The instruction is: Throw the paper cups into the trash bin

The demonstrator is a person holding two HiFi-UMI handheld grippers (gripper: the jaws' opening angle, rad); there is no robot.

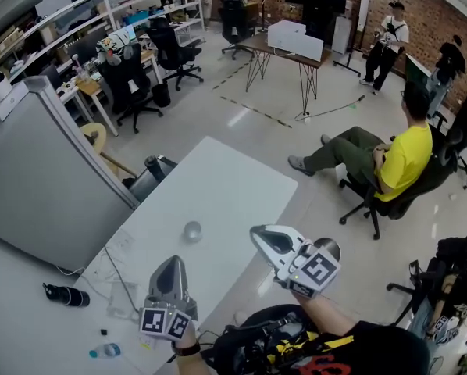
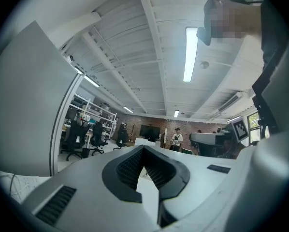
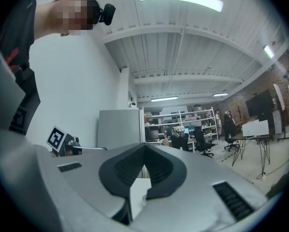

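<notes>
A person holding 2 handheld grippers stands at the near end of a long white bench (image 1: 226, 170) in an open workshop with brick walls. The left gripper (image 1: 171, 261) points level over the bench's near left part. Its jaws are together at the tips, with nothing between them. The right gripper (image 1: 257, 233) reaches in over the bench's near right edge. Its jaws are also pressed together and hold nothing.

1 paper cup (image 1: 192, 230) sits alone on the bench top. It lies ahead of the left gripper and to the left of the right gripper's tip, touching neither. A thin cable (image 1: 118, 276) trails across the bench's near left corner.

A dark container (image 1: 151, 174), possibly the trash bin, stands on the floor against the bench's left edge, well apart from the cup. What it holds cannot be made out. A tall grey partition (image 1: 38, 178) rises to the left of it. A black bottle (image 1: 65, 294) lies on the floor near the partition's foot, and a small clear bottle (image 1: 105, 351) lies closer to the camera.

Beyond the bench's right side, a person in a yellow shirt (image 1: 401, 158) leans back in an office chair. 2 more people stand by the far wall.
</notes>
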